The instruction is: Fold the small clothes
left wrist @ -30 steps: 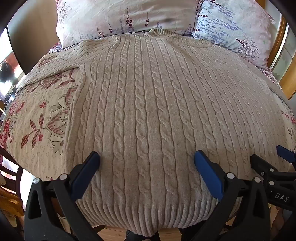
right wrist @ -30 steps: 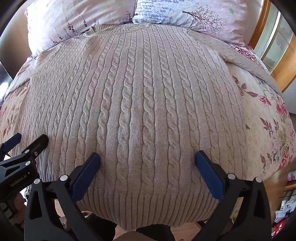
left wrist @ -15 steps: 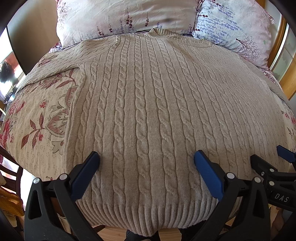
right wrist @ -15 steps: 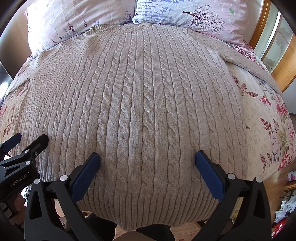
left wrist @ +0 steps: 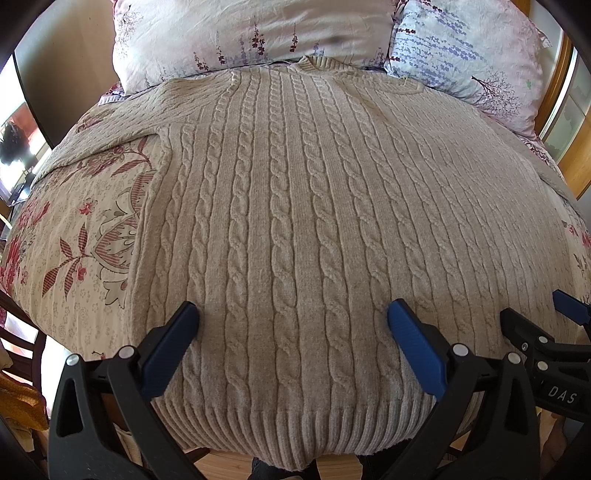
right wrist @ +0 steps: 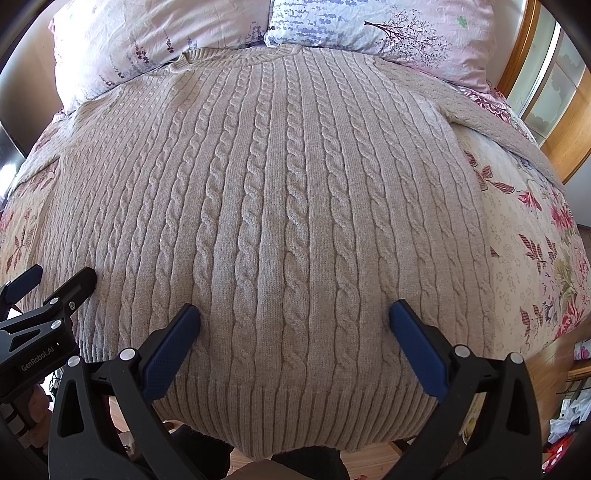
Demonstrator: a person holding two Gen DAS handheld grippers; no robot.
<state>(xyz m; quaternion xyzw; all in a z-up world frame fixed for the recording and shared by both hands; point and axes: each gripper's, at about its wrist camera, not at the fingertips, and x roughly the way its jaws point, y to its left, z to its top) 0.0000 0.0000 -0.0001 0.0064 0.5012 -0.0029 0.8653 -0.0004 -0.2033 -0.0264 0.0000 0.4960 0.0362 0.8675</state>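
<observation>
Sweater (left wrist: 295, 221): is being shown spread flat across the frame's centre, on the bed (left wrist: 74, 229).
Left tongs (left wrist: 291, 321): are being held released, at the lower frame over the hem.
Right tongs (right wrist: 295, 321): likewise released.

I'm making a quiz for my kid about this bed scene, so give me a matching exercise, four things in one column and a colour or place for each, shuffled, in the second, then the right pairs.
Column one:
1. cable-knit sweater
2. finger pads of the left gripper
3. floral bedspread
4. pillows

Column two:
A. blue
B. beyond the sweater's collar, at the head of the bed
C. beige, spread flat with sleeves out
D. cream with red flowers, under the sweater

Pairs: 1-C, 2-A, 3-D, 4-B
</observation>
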